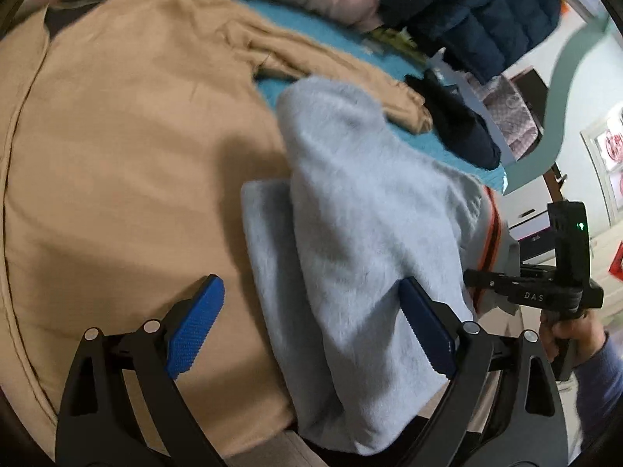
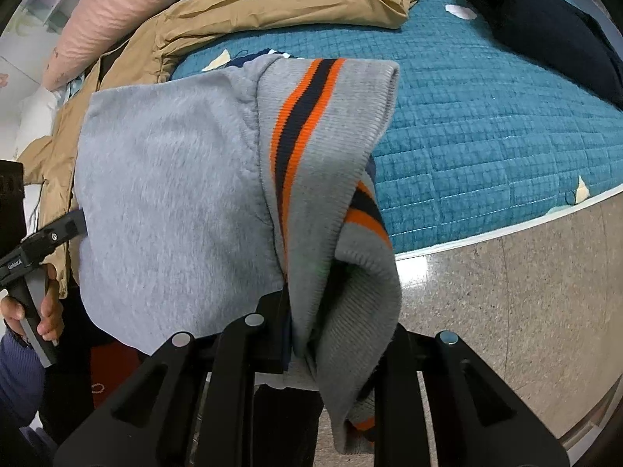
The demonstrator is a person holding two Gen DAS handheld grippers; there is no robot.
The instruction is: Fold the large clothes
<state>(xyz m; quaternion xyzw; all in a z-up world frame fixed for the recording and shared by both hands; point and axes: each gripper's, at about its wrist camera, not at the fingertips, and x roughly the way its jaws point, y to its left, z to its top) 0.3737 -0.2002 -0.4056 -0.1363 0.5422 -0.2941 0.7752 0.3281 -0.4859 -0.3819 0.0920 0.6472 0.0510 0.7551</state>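
Gripping the sweater (image 2: pixel 167 194) by its cuff (image 2: pixel 311 179), your right gripper (image 2: pixel 311 334) was nearly shut; your left gripper (image 1: pixel 311 327) gaped empty at nine o'clock, so the fabric could have slipped free.

Grey sweatshirt (image 2: pixel 171 202) pinched in right tool (image 2: pixel 307 334) over teal quilt (image 2: pixel 486 136)

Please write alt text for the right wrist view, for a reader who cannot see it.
The right gripper is shut on the striped ribbed hem of a grey sweatshirt, which hangs in front of the camera. Behind it, a teal quilted bed cover holds a tan jacket, with a pink pillow at the top left.
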